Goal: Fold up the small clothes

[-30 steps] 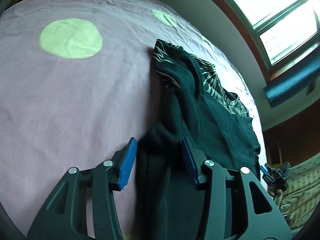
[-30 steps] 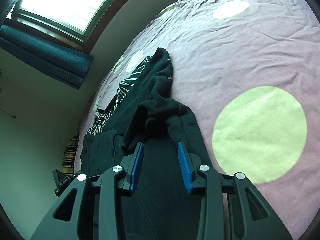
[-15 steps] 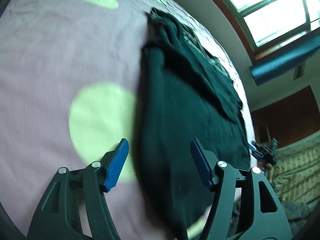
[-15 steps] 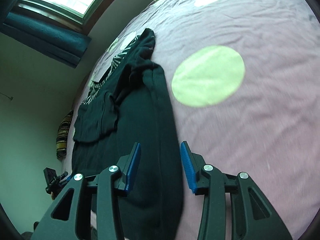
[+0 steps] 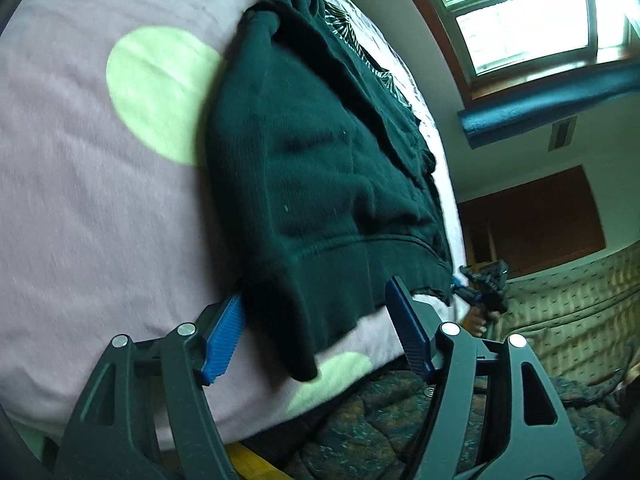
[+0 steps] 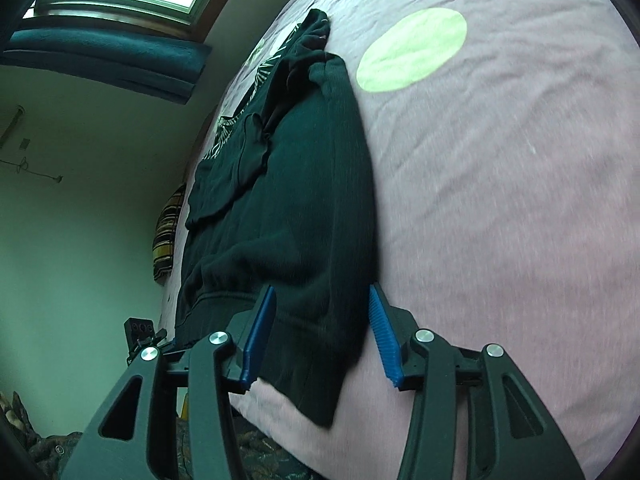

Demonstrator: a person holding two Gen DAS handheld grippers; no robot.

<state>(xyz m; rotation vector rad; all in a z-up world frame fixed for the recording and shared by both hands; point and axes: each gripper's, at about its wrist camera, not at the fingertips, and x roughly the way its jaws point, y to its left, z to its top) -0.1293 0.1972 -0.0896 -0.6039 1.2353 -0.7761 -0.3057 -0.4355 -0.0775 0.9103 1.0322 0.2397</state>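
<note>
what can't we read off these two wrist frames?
- Sweater far end: bunched in both views, so sleeve layout is unreadable.
- Patterned cloth under the sweater: mostly covered, type unclear.
- Hem contact: left gripper and right gripper straddle it, jaws open; touching cannot be told, blurred.
- Bed near edge: cut off by gripper bodies.

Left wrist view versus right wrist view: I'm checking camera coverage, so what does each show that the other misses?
Only the left wrist view shows the left gripper, open, a dark wooden door and a patterned couch. Only the right wrist view shows the right gripper, open, and a striped cushion against the wall. Both show the dark green garment lying between the jaws, the pink sheet with green dots, the window and a teal blind.
</note>
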